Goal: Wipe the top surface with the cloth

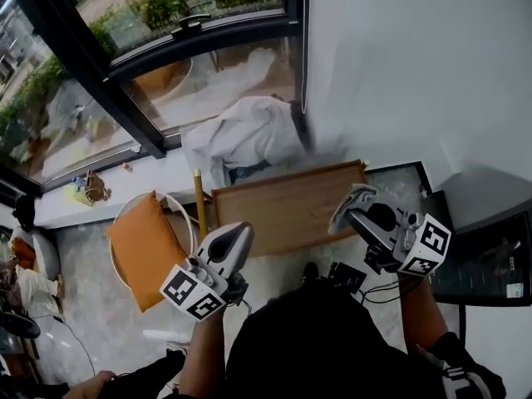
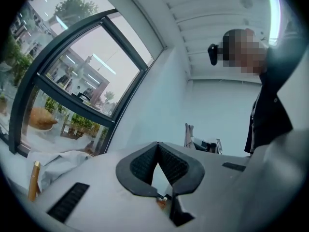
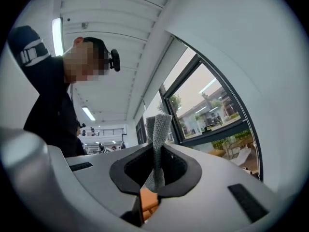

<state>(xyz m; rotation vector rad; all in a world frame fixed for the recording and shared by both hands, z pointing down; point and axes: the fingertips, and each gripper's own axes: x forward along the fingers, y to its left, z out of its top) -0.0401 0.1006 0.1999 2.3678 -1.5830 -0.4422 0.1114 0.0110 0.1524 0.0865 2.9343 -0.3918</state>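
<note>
Window-side room, wooden top (image 1: 283,210) below | right gripper (image 1: 347,213) clamped on grey cloth (image 3: 158,144), held above the top's right edge, apparently ready to wipe | left gripper (image 1: 239,233) closed on nothing, at near-left corner, clear of the stroke.

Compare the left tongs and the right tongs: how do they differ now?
The right tongs clamp a grey cloth; the left tongs are shut on nothing. In the head view, the left tongs are at the near left corner of the wooden table, and the right tongs are over its right end. Both tilt upward, off the table.
</note>
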